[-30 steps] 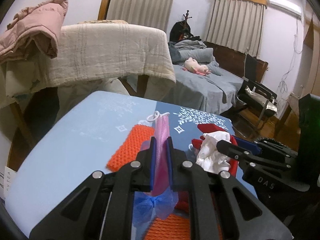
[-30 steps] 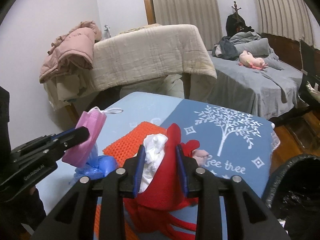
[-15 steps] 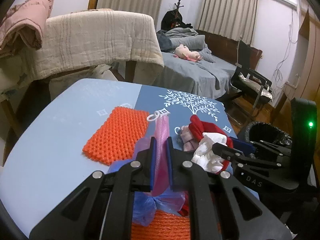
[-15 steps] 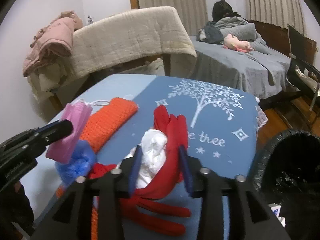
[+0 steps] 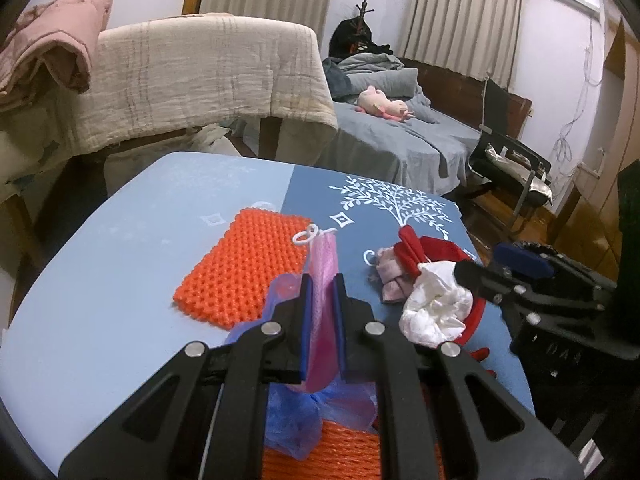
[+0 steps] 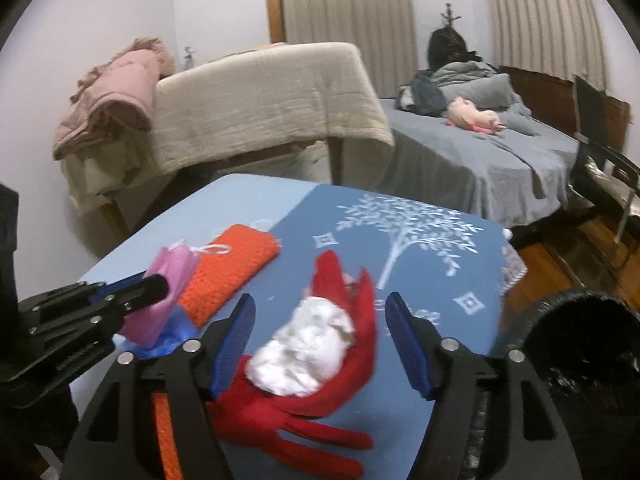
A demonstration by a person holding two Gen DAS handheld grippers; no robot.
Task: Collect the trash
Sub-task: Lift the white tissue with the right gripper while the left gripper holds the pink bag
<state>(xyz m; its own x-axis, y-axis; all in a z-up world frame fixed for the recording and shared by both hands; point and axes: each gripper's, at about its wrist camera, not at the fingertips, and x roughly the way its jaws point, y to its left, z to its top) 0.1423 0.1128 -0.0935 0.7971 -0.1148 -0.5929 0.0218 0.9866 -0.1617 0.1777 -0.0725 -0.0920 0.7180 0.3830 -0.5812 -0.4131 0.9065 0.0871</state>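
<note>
My left gripper (image 5: 322, 280) is shut on a pink face mask (image 5: 324, 264) with a white ear loop, held above the blue table (image 5: 120, 280); blue plastic (image 5: 296, 420) hangs below it. My right gripper (image 6: 320, 308) is open, its jaws wide apart. Between them a white crumpled tissue (image 6: 308, 352) lies in a red glove (image 6: 320, 412) on the table. The tissue also shows in the left wrist view (image 5: 436, 308). A black-lined trash bin (image 6: 592, 360) stands at the table's right edge.
An orange knitted mat (image 5: 244, 268) lies on the table's left part, another orange piece (image 5: 340, 456) near me. A small pinkish cloth (image 5: 388, 276) lies by the glove. A blanket-draped chair (image 5: 200, 80), a bed (image 5: 400, 140) and a black chair (image 5: 508, 164) stand beyond.
My right gripper has opened and let go of the tissue and red glove, which now lie on the table. My left gripper still holds the pink mask.
</note>
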